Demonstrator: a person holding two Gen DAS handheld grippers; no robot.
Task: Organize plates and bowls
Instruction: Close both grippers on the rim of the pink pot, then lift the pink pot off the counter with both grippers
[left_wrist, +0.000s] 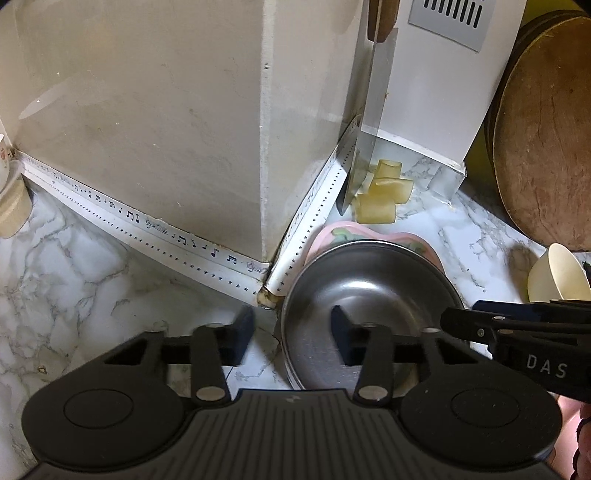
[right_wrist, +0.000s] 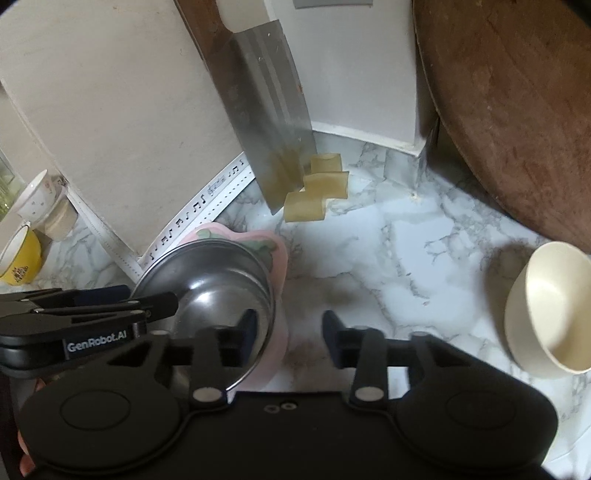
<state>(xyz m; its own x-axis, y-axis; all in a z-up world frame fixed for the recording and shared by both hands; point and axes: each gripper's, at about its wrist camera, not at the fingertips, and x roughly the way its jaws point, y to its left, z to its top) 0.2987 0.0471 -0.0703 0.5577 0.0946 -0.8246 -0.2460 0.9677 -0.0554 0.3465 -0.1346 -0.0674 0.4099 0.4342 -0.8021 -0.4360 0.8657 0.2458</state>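
Observation:
A steel bowl (left_wrist: 369, 291) (right_wrist: 218, 280) rests on a pink flowered plate (left_wrist: 334, 230) (right_wrist: 281, 258) on the marble counter, against the wall corner. My left gripper (left_wrist: 293, 332) (right_wrist: 155, 301) straddles the bowl's left rim, one finger inside and one outside. There is a visible gap on both sides of the rim. My right gripper (right_wrist: 290, 332) (left_wrist: 476, 317) straddles the opposite rim of the bowl and the plate's edge, again with space at both pads. A cream cup (left_wrist: 561, 273) (right_wrist: 550, 310) lies tilted at the right.
A cleaver (left_wrist: 369, 129) (right_wrist: 273, 122) leans at the corner above some yellow blocks (left_wrist: 384, 192) (right_wrist: 317, 192). A round wooden board (left_wrist: 546, 147) (right_wrist: 517, 110) stands at the right beside a white box (left_wrist: 443, 74). A yellow bowl (right_wrist: 20, 258) and a white cup (right_wrist: 38, 199) sit far left.

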